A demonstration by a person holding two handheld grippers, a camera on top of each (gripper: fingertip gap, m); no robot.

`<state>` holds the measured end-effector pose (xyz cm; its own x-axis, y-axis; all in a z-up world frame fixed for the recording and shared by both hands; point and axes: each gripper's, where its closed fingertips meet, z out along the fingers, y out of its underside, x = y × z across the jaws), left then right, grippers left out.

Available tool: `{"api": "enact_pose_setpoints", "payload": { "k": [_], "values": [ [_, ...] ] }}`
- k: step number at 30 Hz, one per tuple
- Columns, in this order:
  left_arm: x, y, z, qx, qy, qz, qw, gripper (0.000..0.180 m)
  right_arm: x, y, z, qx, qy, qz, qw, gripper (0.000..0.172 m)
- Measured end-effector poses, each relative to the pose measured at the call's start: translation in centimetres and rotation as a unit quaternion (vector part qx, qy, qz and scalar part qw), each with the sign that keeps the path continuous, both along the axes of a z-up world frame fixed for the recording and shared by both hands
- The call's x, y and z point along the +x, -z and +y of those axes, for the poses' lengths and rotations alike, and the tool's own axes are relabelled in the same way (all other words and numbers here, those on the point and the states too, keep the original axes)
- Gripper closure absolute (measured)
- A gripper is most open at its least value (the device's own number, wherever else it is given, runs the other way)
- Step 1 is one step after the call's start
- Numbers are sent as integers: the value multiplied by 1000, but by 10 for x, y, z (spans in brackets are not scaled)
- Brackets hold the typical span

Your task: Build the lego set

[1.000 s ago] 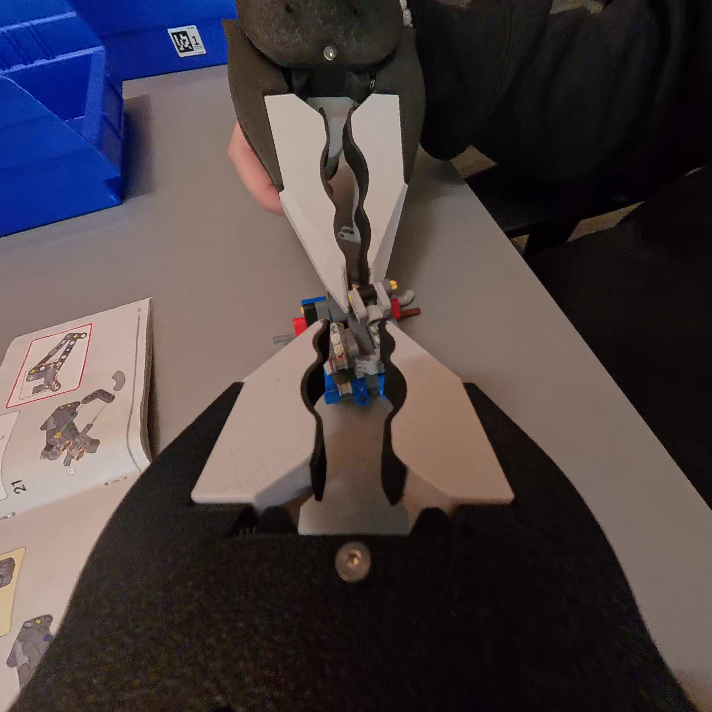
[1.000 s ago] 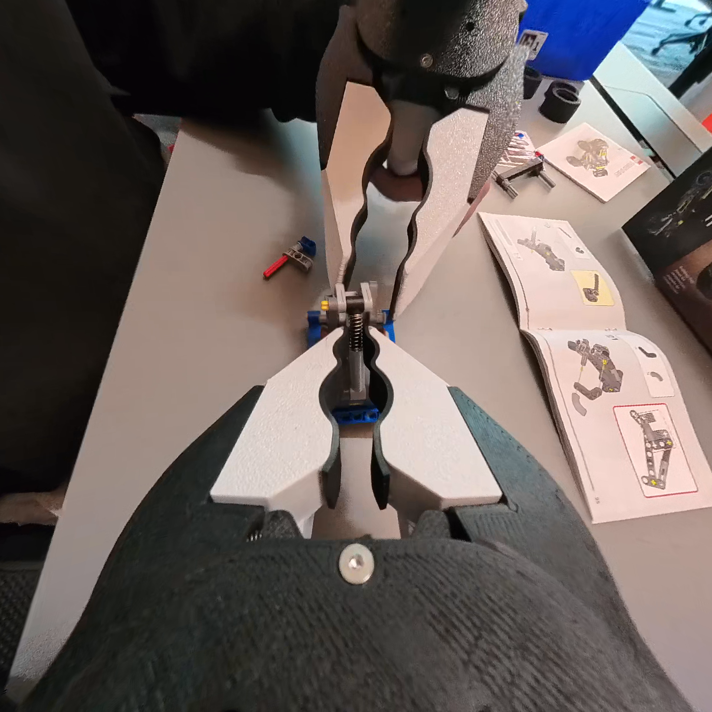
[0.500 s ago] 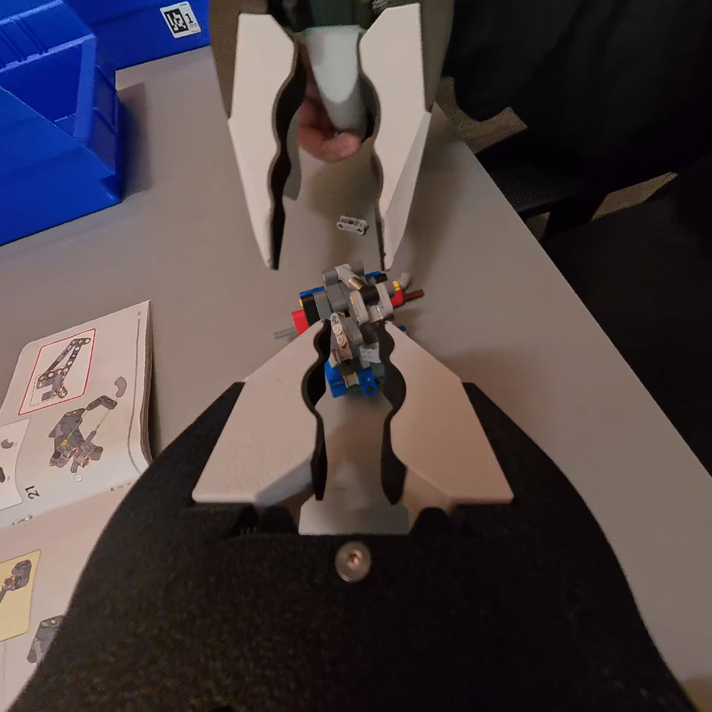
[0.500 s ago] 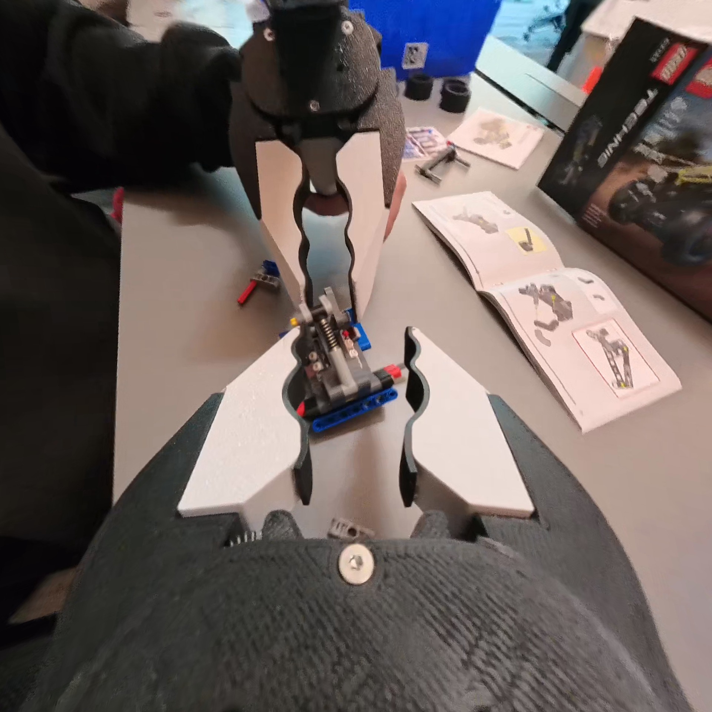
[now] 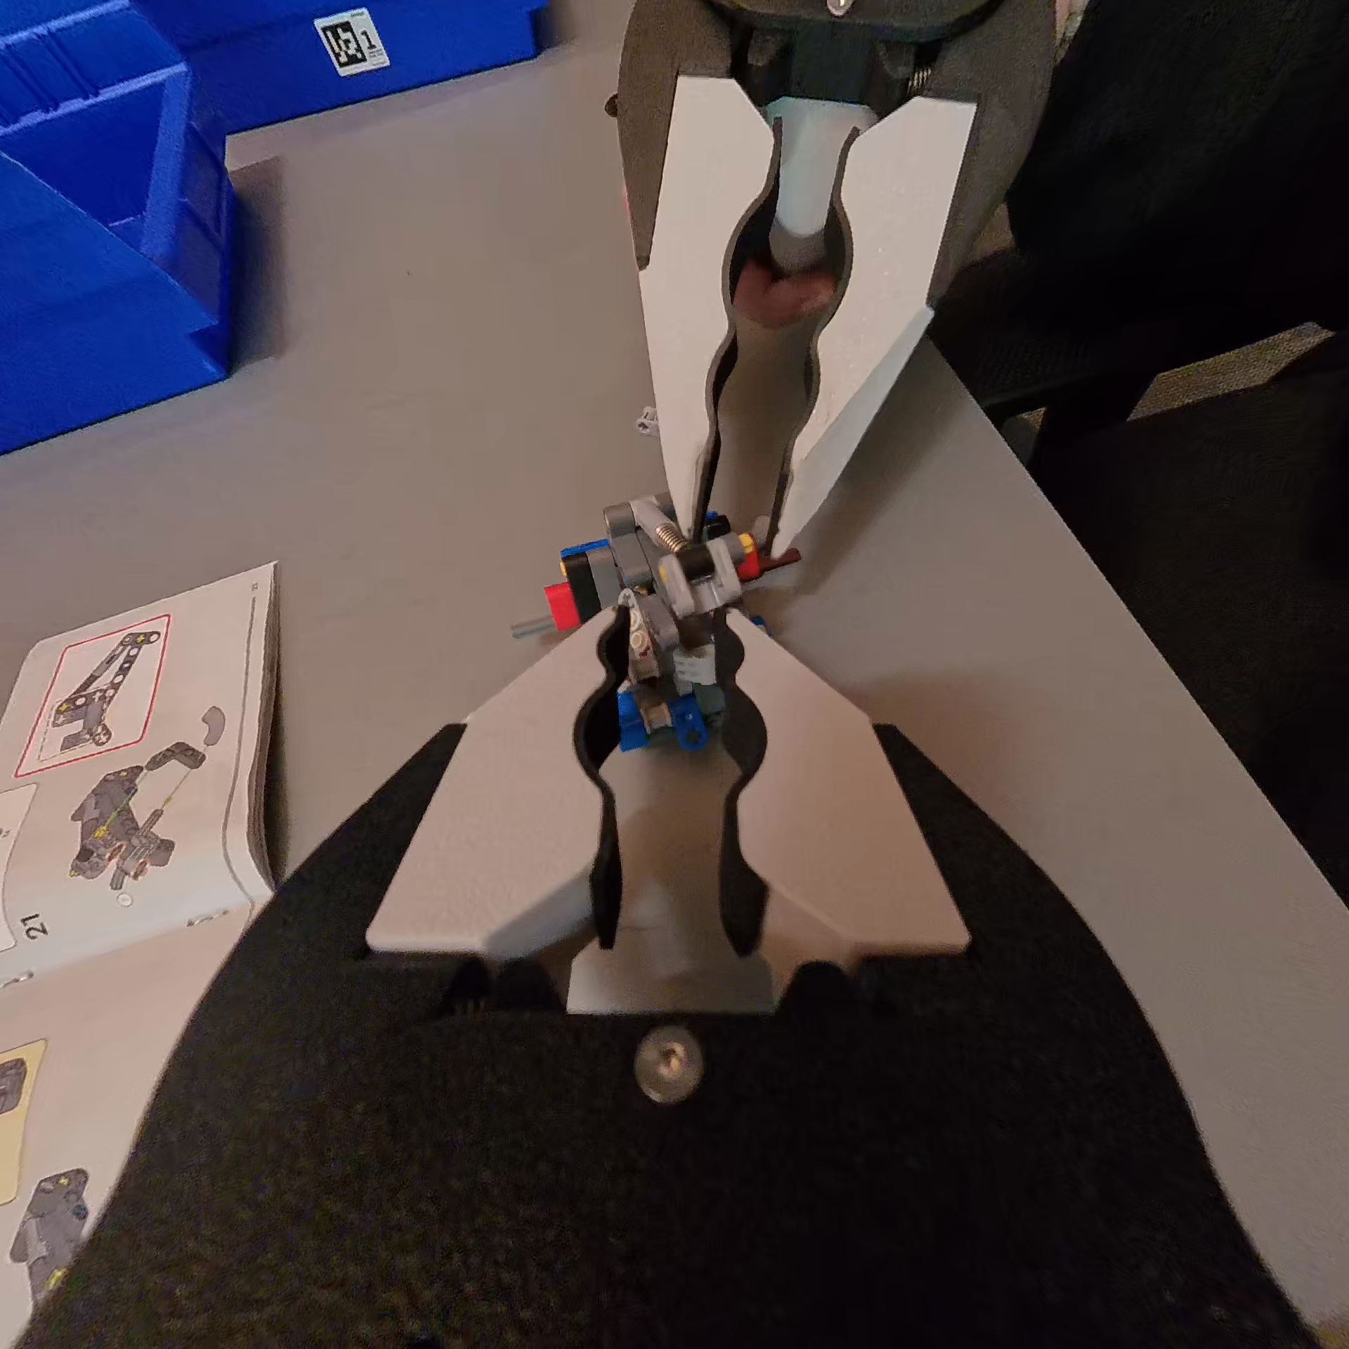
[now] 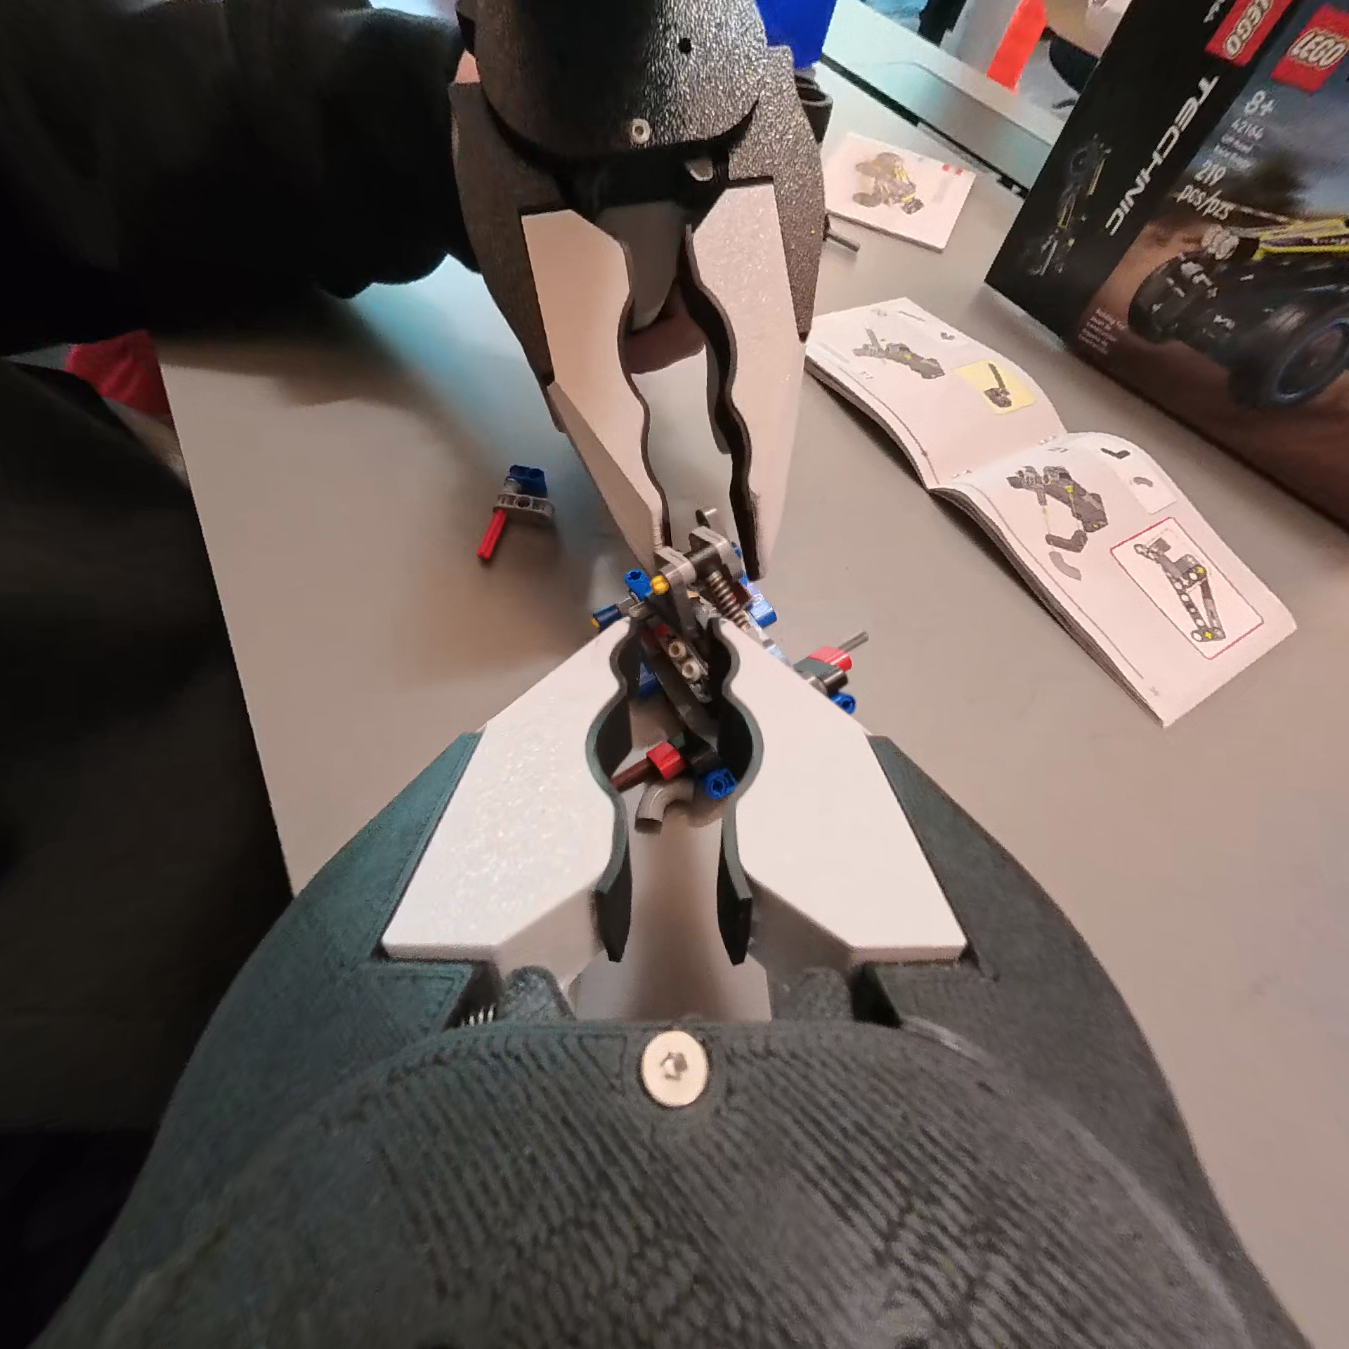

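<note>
Both grippers converge on one small brick assembly (image 5: pixel 660 584), grey/black beams with blue, red and yellow bits and a metal spring, sitting on the grey surface (image 5: pixel 438 365) near its edge.

Left gripper (image 5: pixel 675 635): fingers nearly closed, clamped on the near end of the assembly; both pads press its grey beams. The blue base of the assembly shows in the hollow between the fingers.

Right gripper (image 6: pixel 675 642): fingers narrowed onto the opposite end of the same assembly, tips pressing a dark beam from both sides. Red, brown and blue pins plus a curved grey piece lie in the hollow behind the tips. In the left wrist view it comes in from 12 o'clock, tips straddling the spring end.

Around it, from the right wrist view:
- loose grey/blue piece with red axle (image 6: pixel 514 504) on the surface at 10 o'clock, well apart from the assembly
- open instruction booklet (image 6: pixel 1058 496) at 2 o'clock
- dark product box (image 6: pixel 1204 241) beyond it at 1 o'clock
- smaller leaflet (image 6: pixel 901 190) at 1 o'clock, farther back

Left wrist view: blue bins (image 5: pixel 95 219) at 10 o'clock; a small light-grey part (image 5: pixel 646 420) just beside the right gripper's finger.
</note>
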<state>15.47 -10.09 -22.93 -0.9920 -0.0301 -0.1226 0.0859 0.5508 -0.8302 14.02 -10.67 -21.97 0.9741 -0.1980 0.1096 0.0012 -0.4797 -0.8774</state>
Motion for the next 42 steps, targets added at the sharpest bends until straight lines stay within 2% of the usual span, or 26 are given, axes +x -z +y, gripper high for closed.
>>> {"api": "enact_pose_setpoints", "payload": {
  "k": [6, 17, 24, 29, 42],
  "values": [
    [-1, 0, -3, -4, 2, 0, 1000, 163, 4, 4, 2, -21, 5, -20, 1000, 164],
    [0, 0, 0, -2, -8, -8, 1000, 160, 2, 3, -2, 0, -28, -7, 1000, 170],
    [-6, 7, 14, 3, -69, 3, 998, 158, 3, -1, -10, -5, -41, -8, 999, 171],
    [-7, 11, 10, -13, -100, 28, 994, 165, 1, 0, -9, -25, -61, -4, 998, 171],
    [-6, 18, -3, 13, -109, -11, 994, 168, -4, 5, -9, -80, -87, 5, 993, 171]
  ]
}}
